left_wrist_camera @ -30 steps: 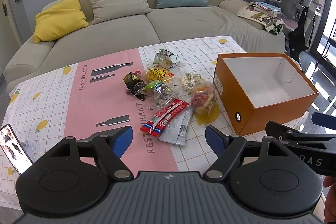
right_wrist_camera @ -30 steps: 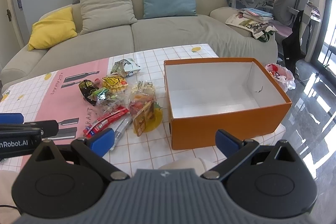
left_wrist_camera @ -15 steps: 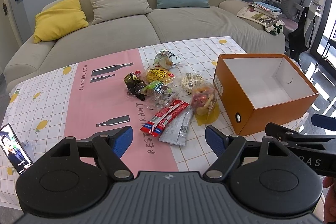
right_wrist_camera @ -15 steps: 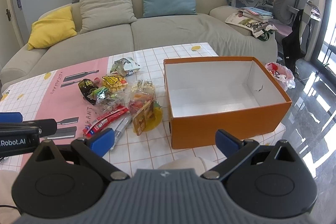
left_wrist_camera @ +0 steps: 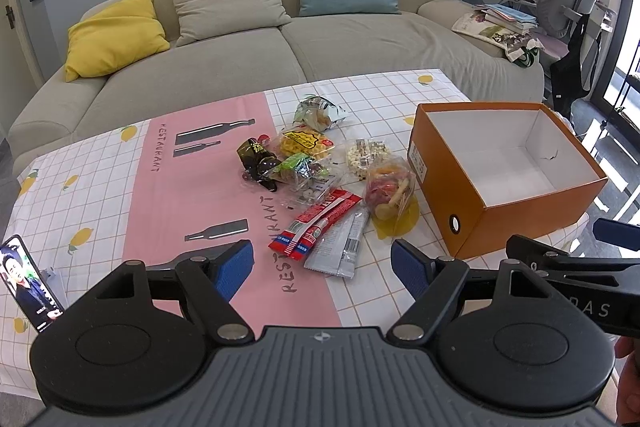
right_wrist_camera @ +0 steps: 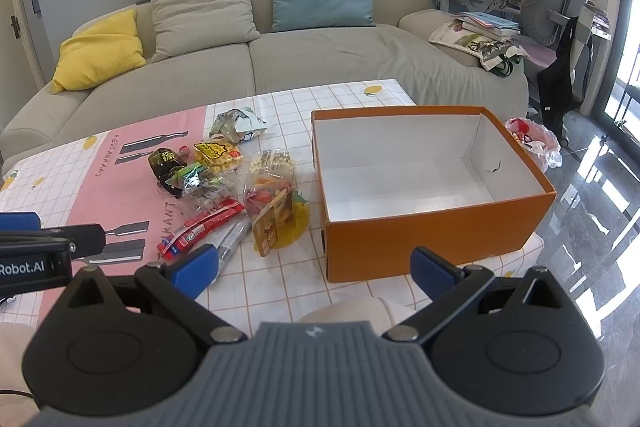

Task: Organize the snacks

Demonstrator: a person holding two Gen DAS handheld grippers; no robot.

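A heap of snack packets lies mid-table: a red stick pack [left_wrist_camera: 316, 225] [right_wrist_camera: 200, 233], a silver pack [left_wrist_camera: 340, 247], a clear bag of coloured sweets [left_wrist_camera: 388, 187] [right_wrist_camera: 272, 203], a yellow bag [left_wrist_camera: 304, 143], a green-white bag [left_wrist_camera: 318, 111] [right_wrist_camera: 236, 123]. An empty orange box [left_wrist_camera: 468, 191] [right_wrist_camera: 420, 243] stands to their right. My left gripper [left_wrist_camera: 322, 267] is open, near the table's front edge, just short of the packs. My right gripper [right_wrist_camera: 314, 271] is open in front of the box's near wall. Neither holds anything.
The table wears a pink and white checked cloth [left_wrist_camera: 120, 187]. A phone [left_wrist_camera: 28, 283] stands propped at its front left corner. A sofa [left_wrist_camera: 280, 39] with cushions runs behind; a cluttered desk and chair [right_wrist_camera: 556, 7] stand at the right, with a plastic bag [right_wrist_camera: 532, 143] on the floor.
Both grippers have held almost still and stayed open. Only the picture on the phone screen has changed.
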